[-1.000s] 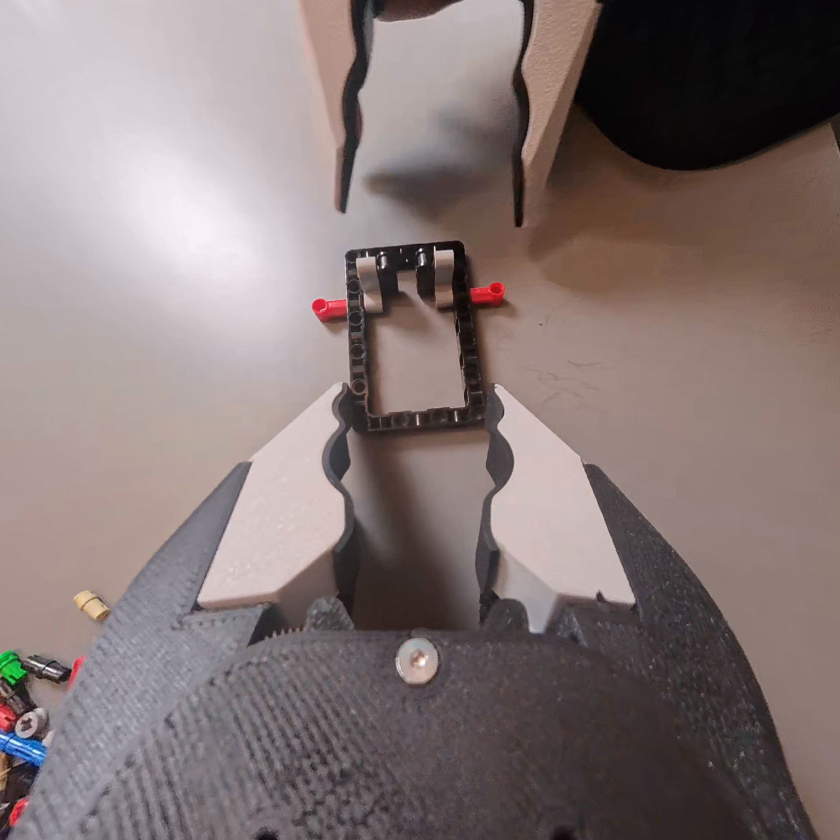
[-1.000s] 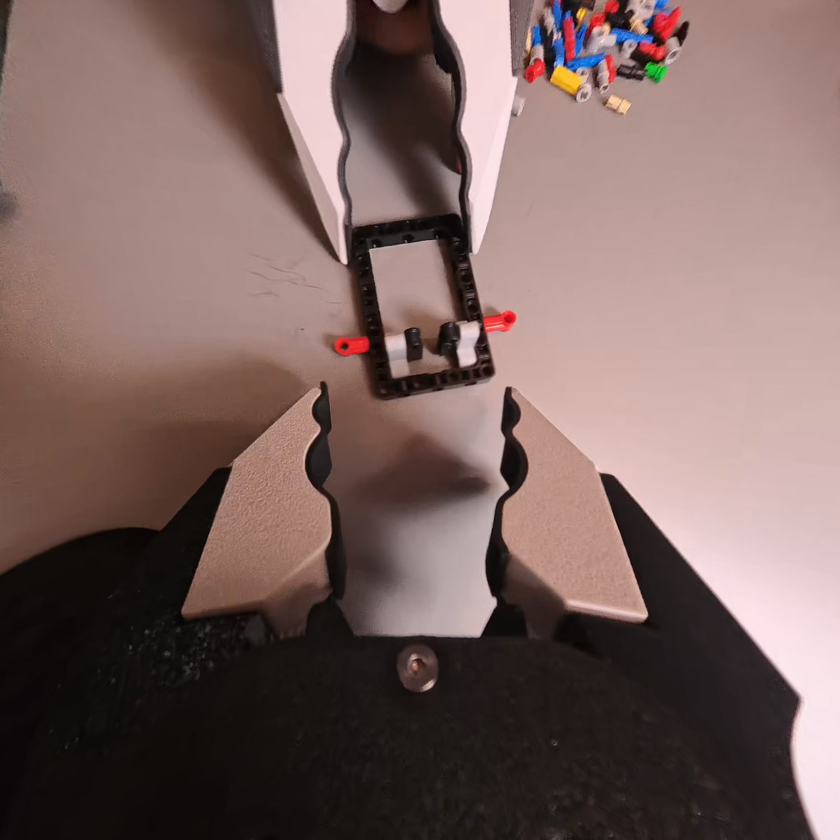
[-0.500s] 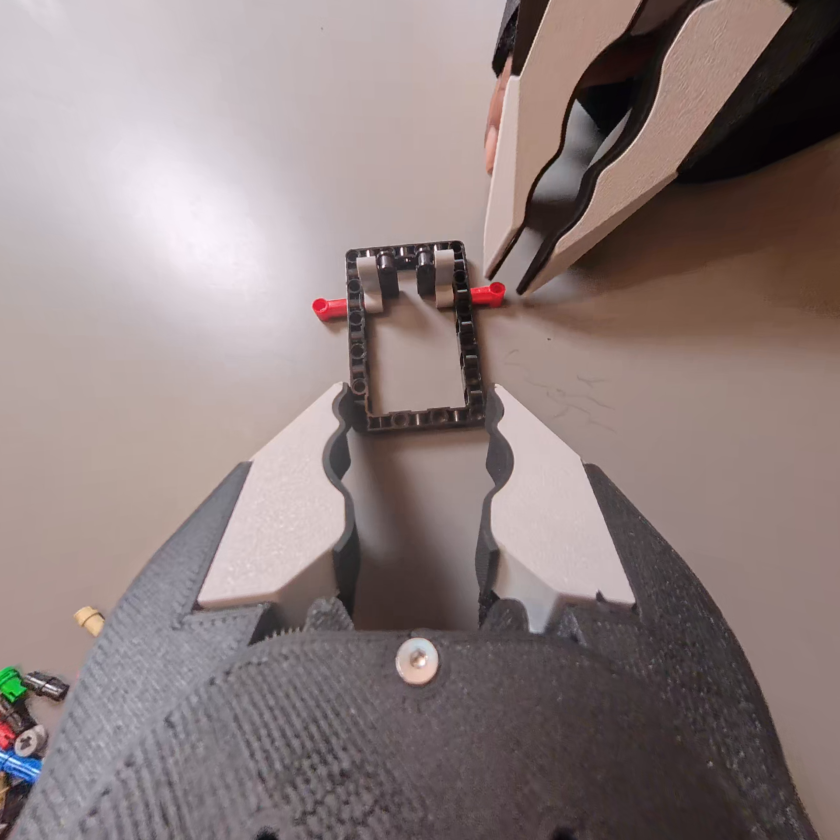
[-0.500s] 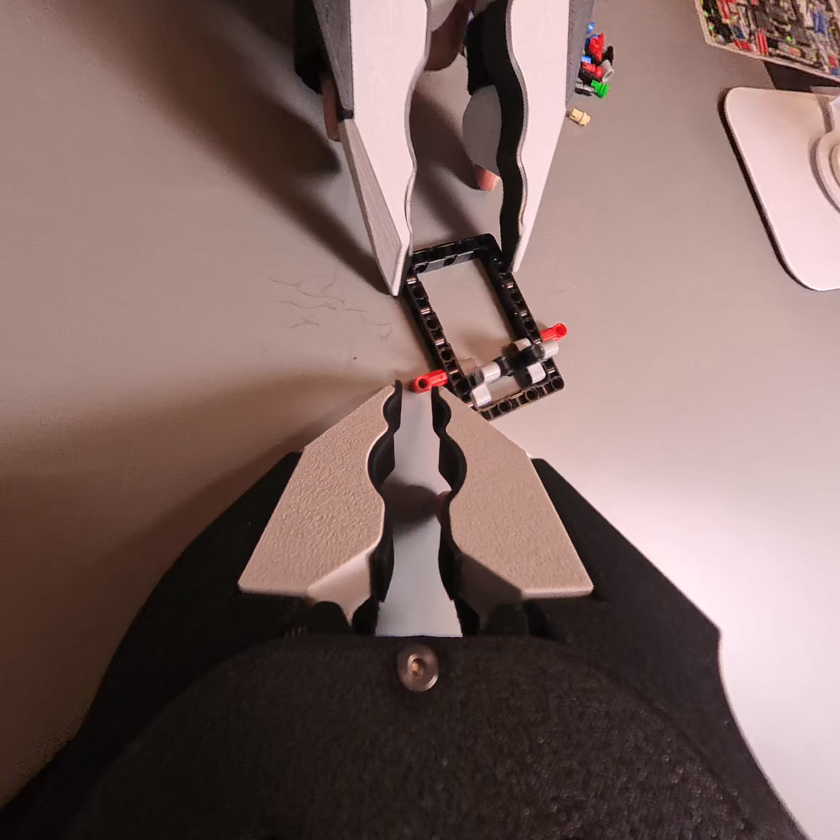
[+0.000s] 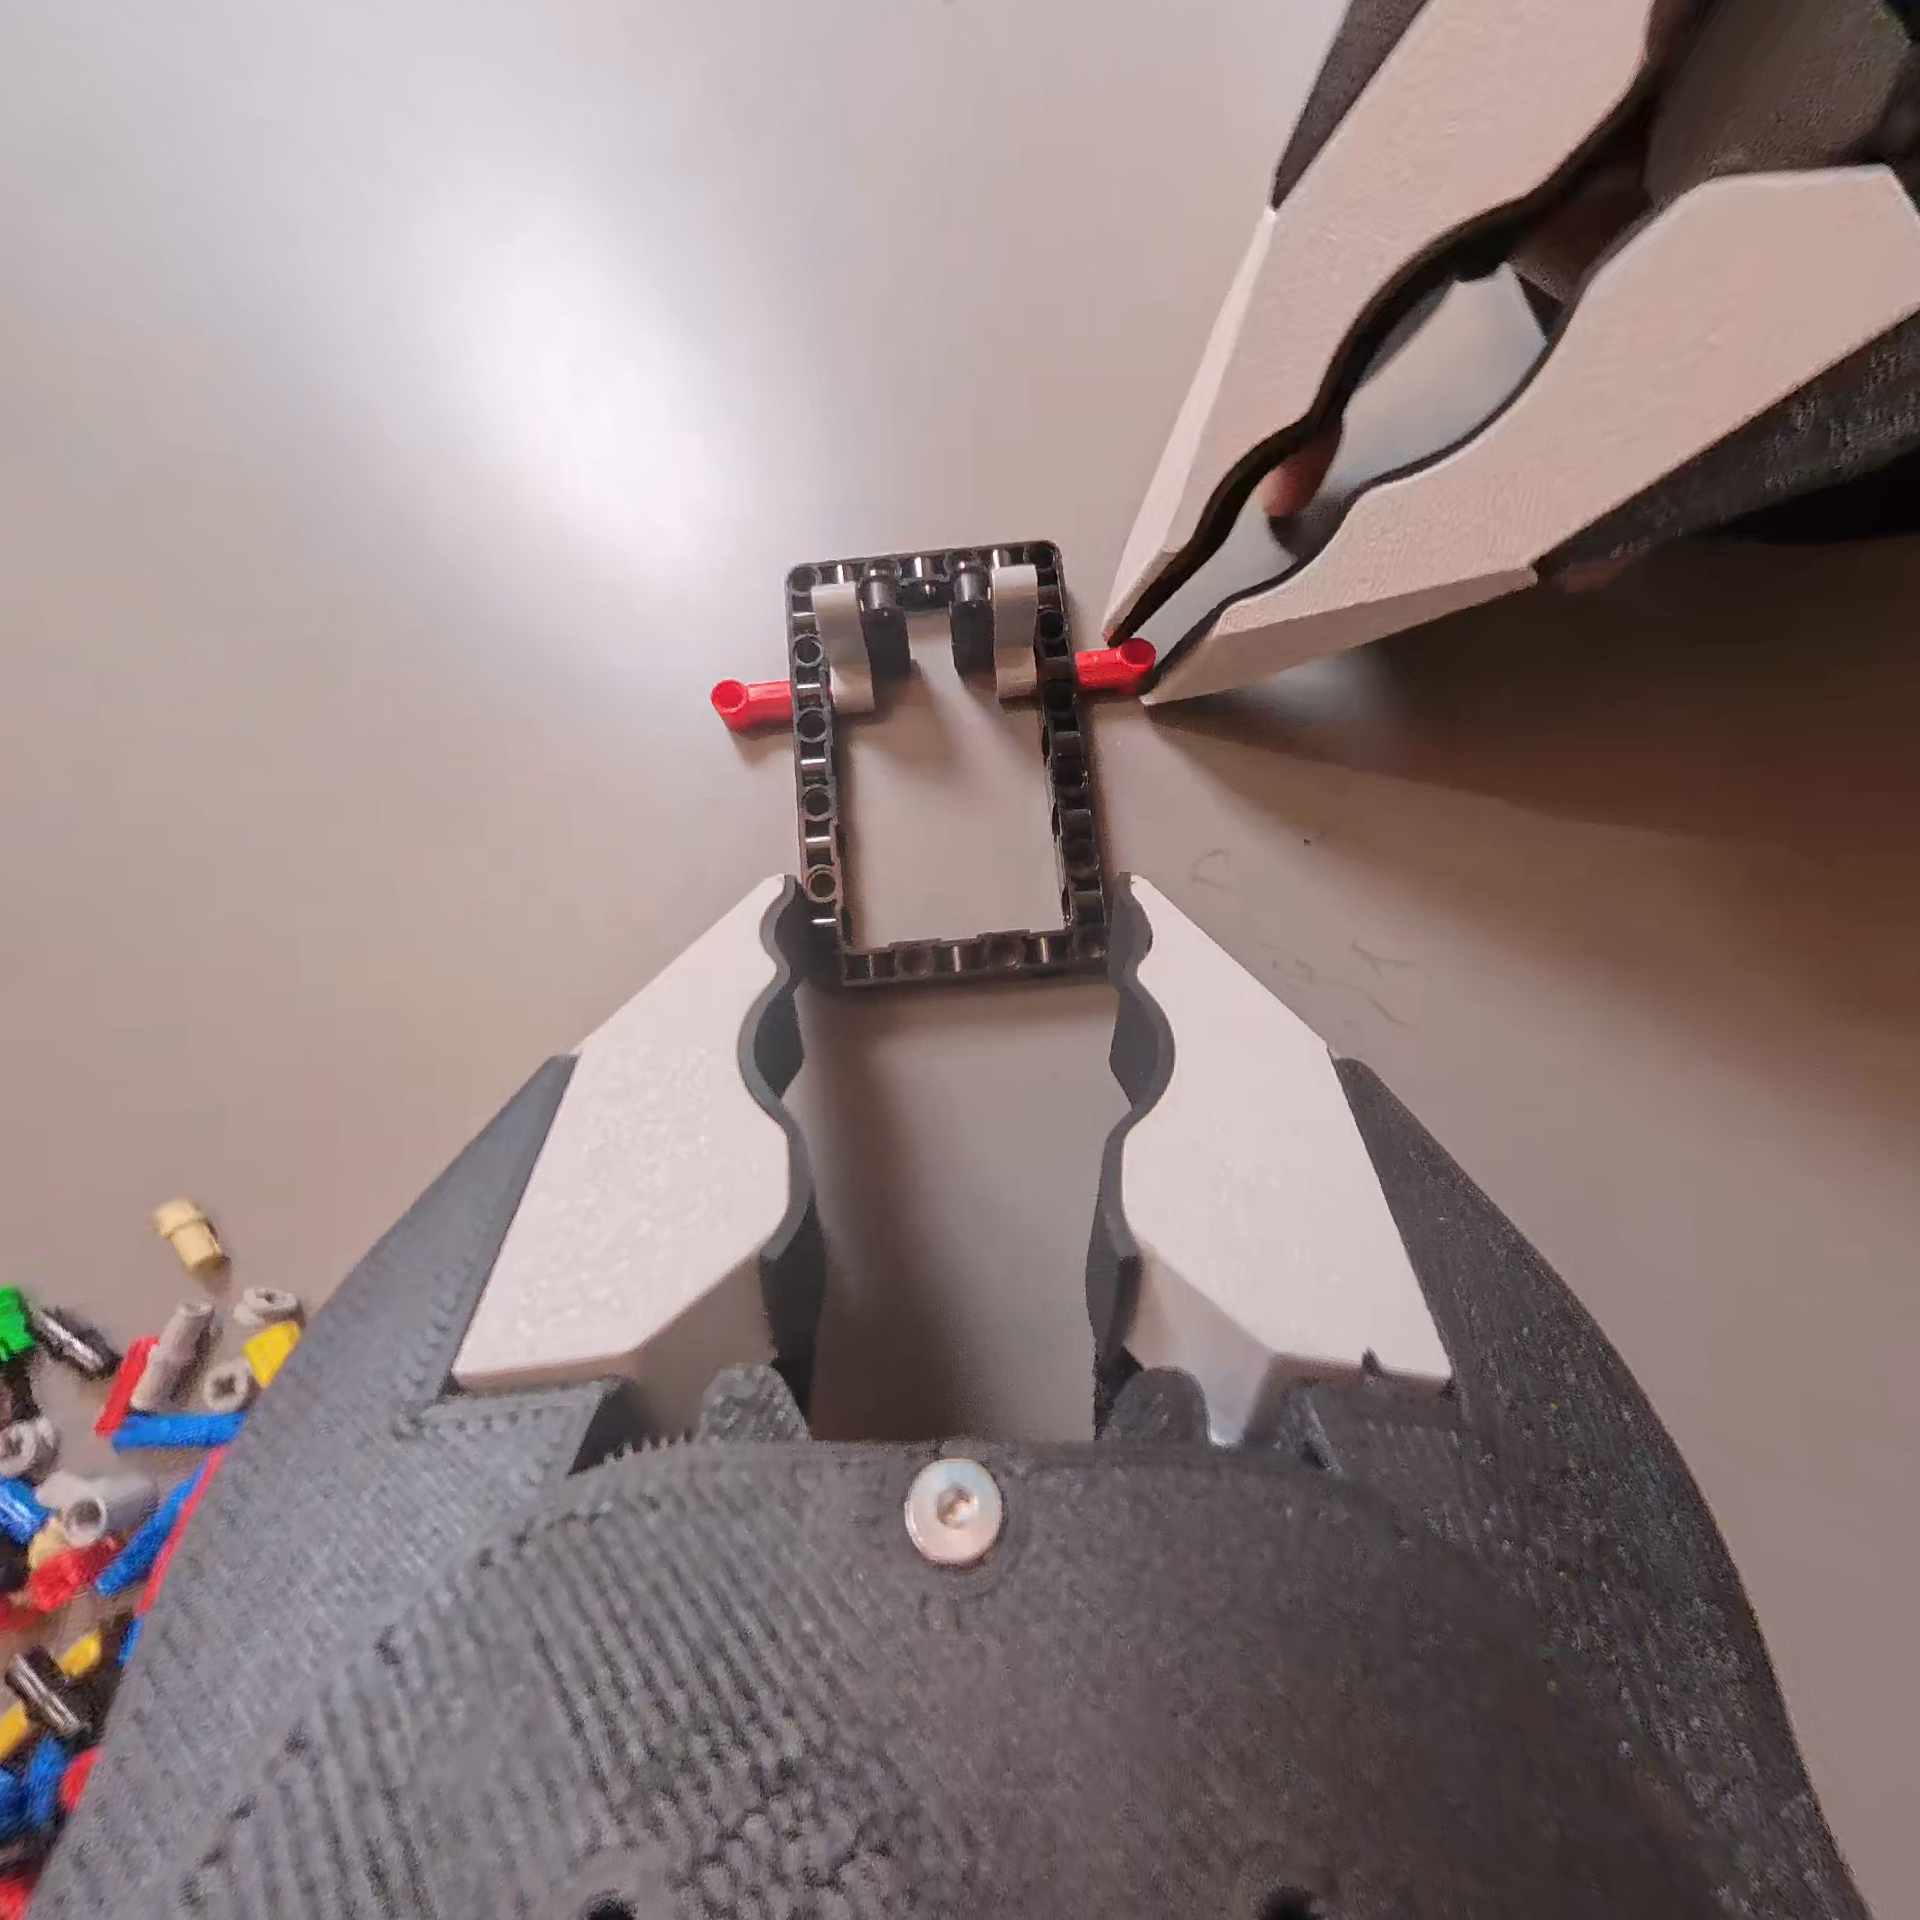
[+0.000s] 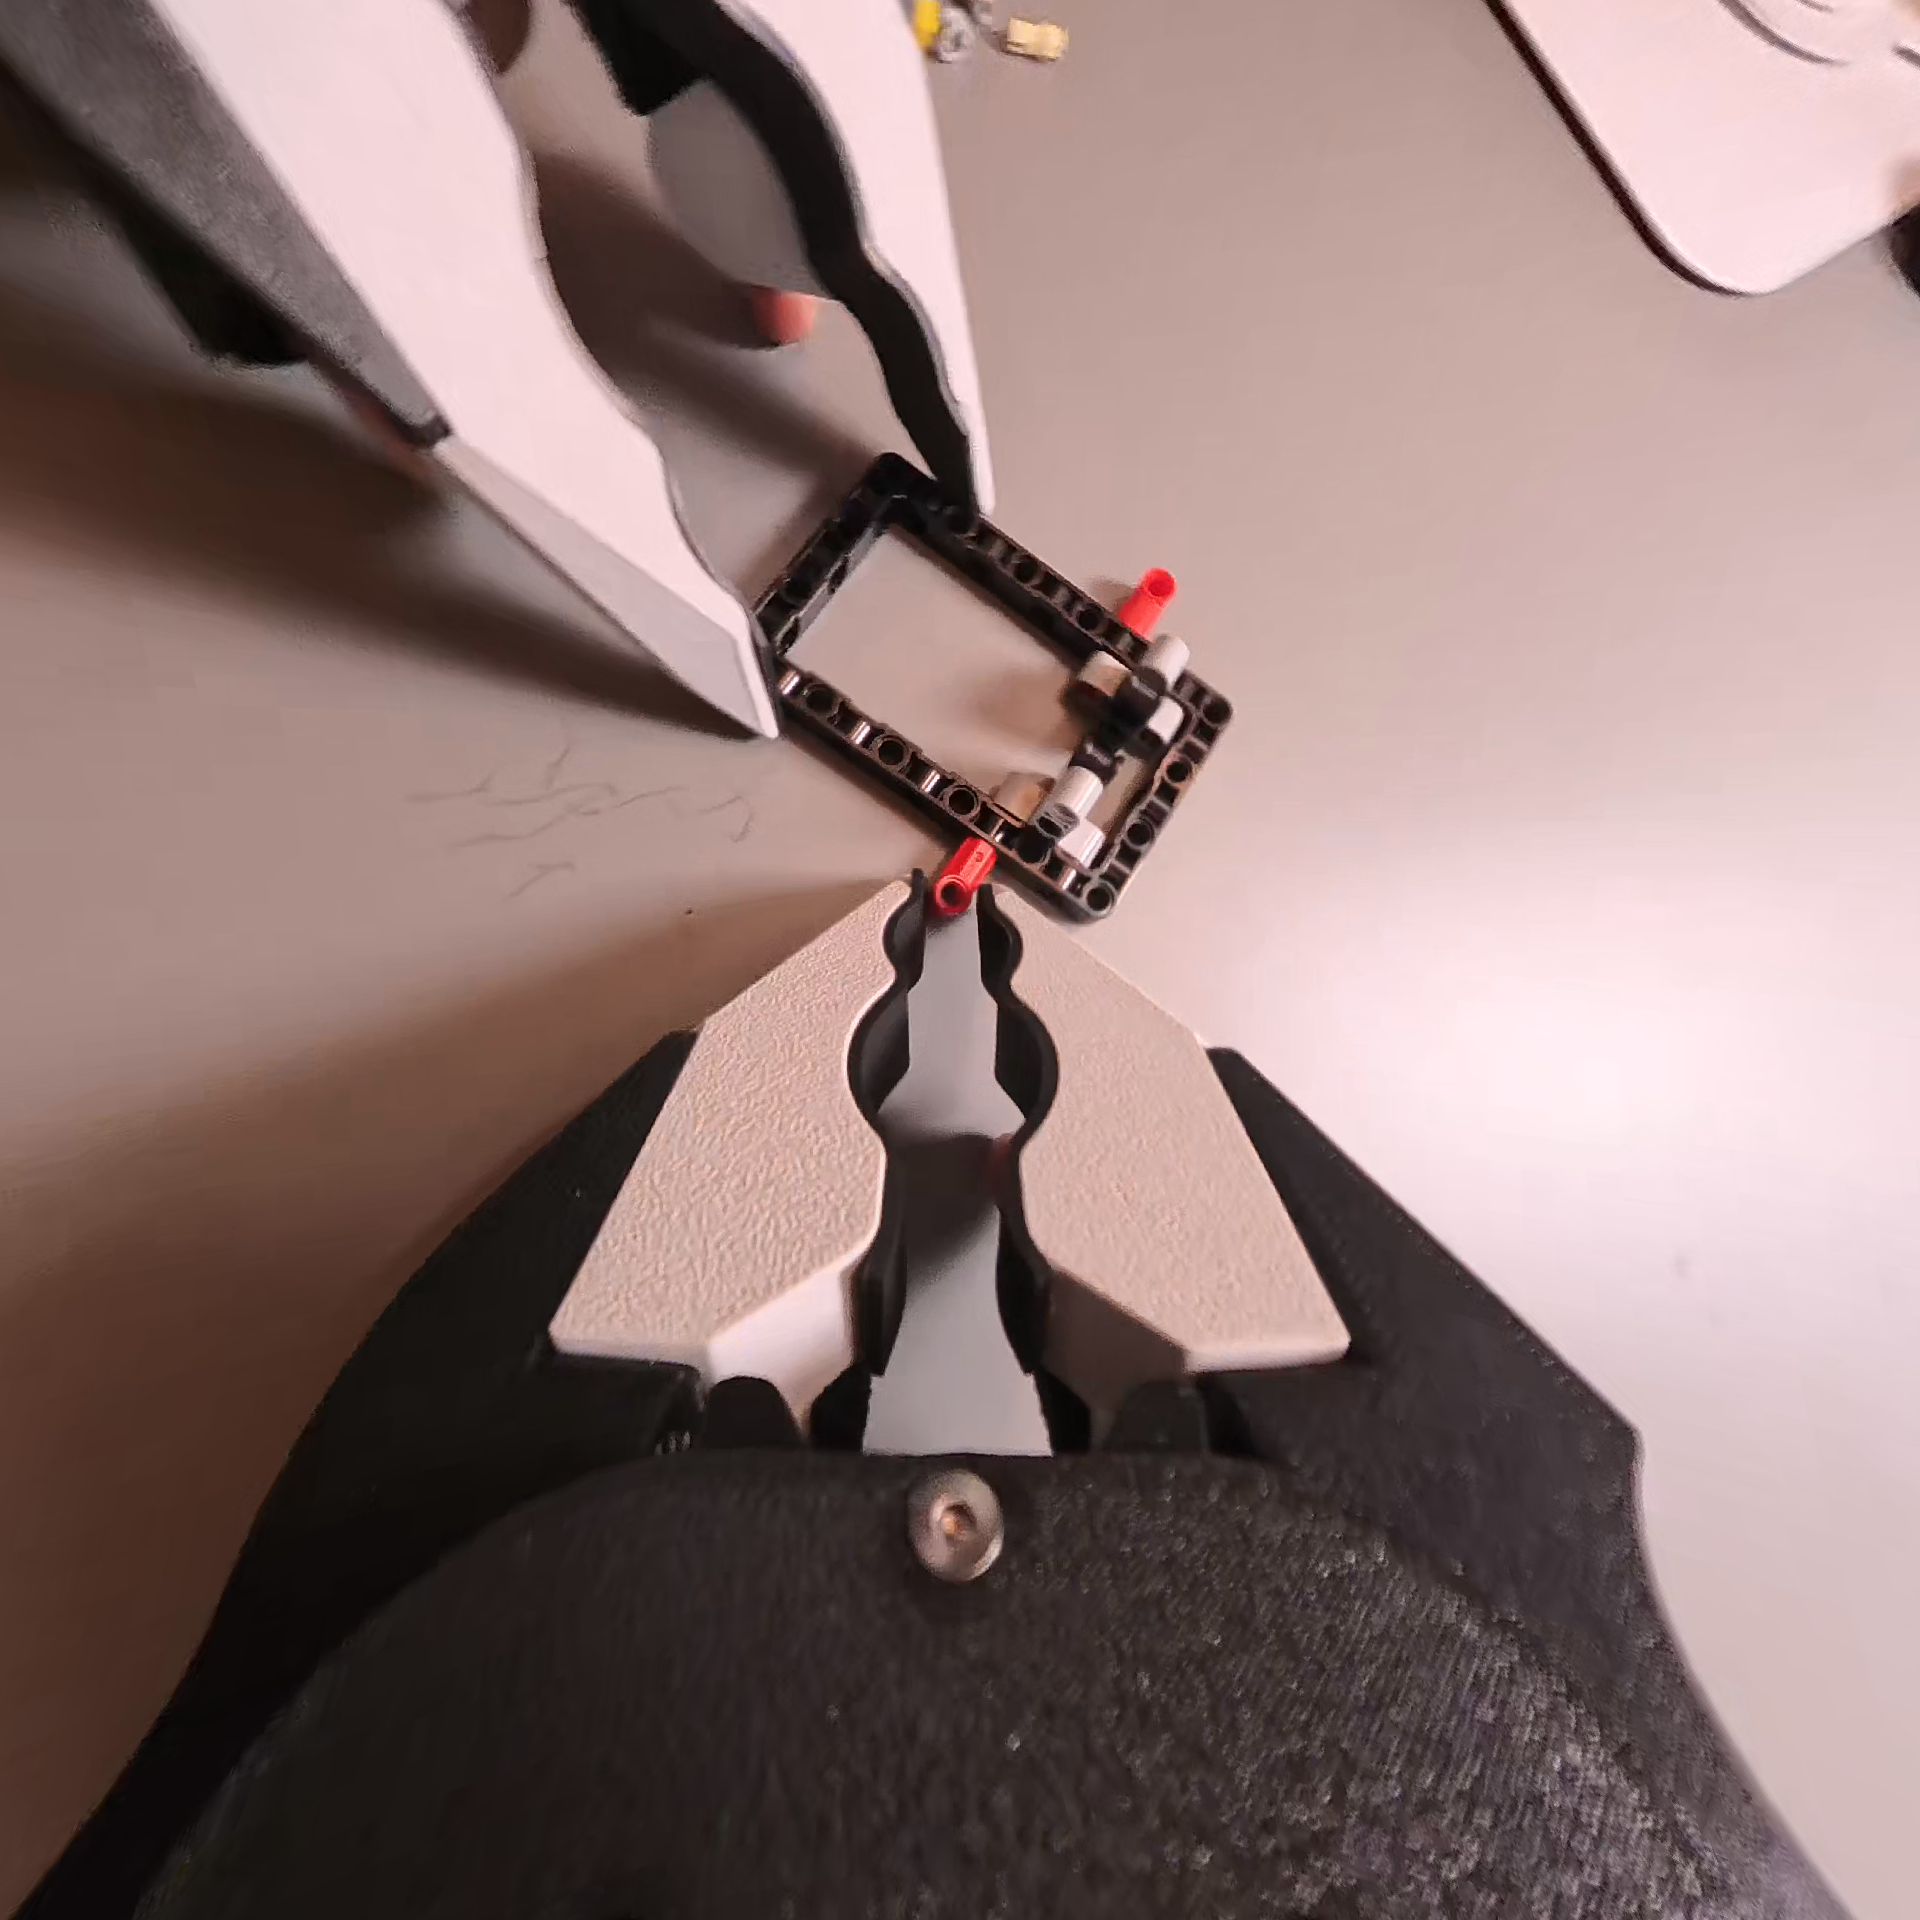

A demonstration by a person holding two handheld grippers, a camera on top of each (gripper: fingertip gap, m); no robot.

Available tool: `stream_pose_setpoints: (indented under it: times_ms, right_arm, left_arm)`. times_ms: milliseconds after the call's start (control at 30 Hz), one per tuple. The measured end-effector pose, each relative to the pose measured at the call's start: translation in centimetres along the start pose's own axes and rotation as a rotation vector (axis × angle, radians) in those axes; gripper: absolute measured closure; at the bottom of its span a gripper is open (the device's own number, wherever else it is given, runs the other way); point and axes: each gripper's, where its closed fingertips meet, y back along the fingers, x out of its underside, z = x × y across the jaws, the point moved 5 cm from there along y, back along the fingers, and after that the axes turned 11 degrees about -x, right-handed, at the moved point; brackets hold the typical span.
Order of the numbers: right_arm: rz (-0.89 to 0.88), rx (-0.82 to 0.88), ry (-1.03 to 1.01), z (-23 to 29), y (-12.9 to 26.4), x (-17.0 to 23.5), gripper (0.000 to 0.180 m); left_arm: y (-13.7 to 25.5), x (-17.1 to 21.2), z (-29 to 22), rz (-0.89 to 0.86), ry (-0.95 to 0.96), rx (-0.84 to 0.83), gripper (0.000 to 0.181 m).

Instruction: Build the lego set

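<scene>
A black rectangular lego frame lies flat on the grey table, with two grey connectors inside its far end. A red pin sticks out of its right side and another out of its left. My left gripper is shut on the frame's near end, one finger on each long side. My right gripper comes in from the side with its jaws almost together on the tip of the near red pin. The right wrist view also shows the frame and the left gripper.
A pile of loose coloured lego pieces lies at the lower left of the left wrist view, with a tan piece beside it. A white flat object sits at the top right of the right wrist view. The left gripper's tips are roughly 6 cm from the right gripper's. The tan piece is about 12 cm from my left fingertips.
My right gripper swung from the frame's far end to its side, narrowed its jaws and closed in on the red pin's tip. My left gripper kept hold of the frame.
</scene>
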Motion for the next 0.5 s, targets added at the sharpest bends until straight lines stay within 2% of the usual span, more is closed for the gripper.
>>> stream_pose_setpoints:
  times_ms: [100,233,500]
  right_arm:
    - [0.012,0.063,-0.034,-0.04,-0.17,-0.12,0.173]
    - [0.041,0.026,-0.036,-0.27,-0.21,-0.31,0.174]
    - [0.223,0.069,0.224,-0.01,-0.33,-0.83,0.175]
  left_arm:
    - [0.05,0.0,-0.25,0.011,0.046,-0.055,0.123]
    - [0.1,0.02,-0.3,0.02,0.052,-0.065,0.122]
    - [0.01,-0.17,-0.28,0.056,0.056,-0.065,0.122]
